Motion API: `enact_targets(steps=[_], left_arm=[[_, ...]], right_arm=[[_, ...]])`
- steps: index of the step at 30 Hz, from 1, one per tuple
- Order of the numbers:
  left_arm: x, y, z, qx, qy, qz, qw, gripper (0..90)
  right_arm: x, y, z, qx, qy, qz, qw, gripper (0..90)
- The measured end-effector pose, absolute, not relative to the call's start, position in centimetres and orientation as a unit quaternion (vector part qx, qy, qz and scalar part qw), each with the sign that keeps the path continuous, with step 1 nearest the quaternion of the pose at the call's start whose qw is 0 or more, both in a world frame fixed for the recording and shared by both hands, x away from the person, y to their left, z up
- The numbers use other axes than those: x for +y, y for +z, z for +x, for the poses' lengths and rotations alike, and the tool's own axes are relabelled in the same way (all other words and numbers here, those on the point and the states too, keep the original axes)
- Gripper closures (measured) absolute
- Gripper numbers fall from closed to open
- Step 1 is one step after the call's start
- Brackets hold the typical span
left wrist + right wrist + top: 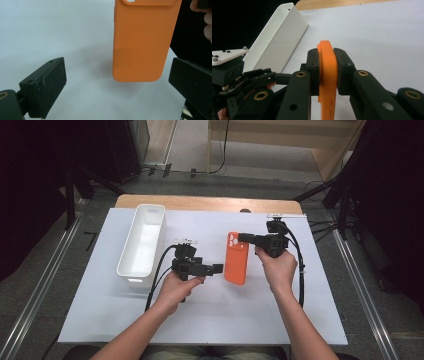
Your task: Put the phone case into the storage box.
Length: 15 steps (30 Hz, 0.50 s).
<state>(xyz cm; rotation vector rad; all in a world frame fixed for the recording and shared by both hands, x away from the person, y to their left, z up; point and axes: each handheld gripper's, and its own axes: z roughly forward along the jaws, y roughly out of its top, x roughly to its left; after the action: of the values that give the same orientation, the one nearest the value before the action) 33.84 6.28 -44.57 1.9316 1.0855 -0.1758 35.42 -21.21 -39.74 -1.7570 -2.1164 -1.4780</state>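
Observation:
An orange phone case (236, 259) is held over the middle of the white sheet, back side up. My right gripper (243, 238) is shut on its far, camera end; in the right gripper view both pads (313, 71) press its edges (326, 56). My left gripper (218, 268) is open just left of the case's near end. In the left gripper view the case's rounded end (140, 50) lies ahead between the wide-apart jaws (117, 86), touching neither, with a faint shadow under it.
A long white bin (142, 242) stands to the left of both hands, empty as far as I see, and shows again as a white bin (275, 40) in the right gripper view. The white sheet (210, 320) covers a wooden table (210, 202).

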Motion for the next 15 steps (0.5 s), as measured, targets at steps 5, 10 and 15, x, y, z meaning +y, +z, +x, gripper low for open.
enact_targets(steps=[5,10,15], left_arm=[[6.0,-44.6,33.9,0.425,-0.076,0.794,0.428,1.2],[6.1,-44.5,34.0,0.42,-0.083,0.797,0.427,1.3],[6.3,-44.2,34.0,0.412,-0.08,0.802,0.424,4.2]], right_arm=[[-21.4,-39.7,35.1,-0.684,-0.473,-0.555,0.002,74.8],[-21.6,-39.7,34.6,-0.689,-0.478,-0.545,-0.002,74.8],[-21.6,-39.6,33.9,-0.693,-0.483,-0.535,-0.009,74.8]])
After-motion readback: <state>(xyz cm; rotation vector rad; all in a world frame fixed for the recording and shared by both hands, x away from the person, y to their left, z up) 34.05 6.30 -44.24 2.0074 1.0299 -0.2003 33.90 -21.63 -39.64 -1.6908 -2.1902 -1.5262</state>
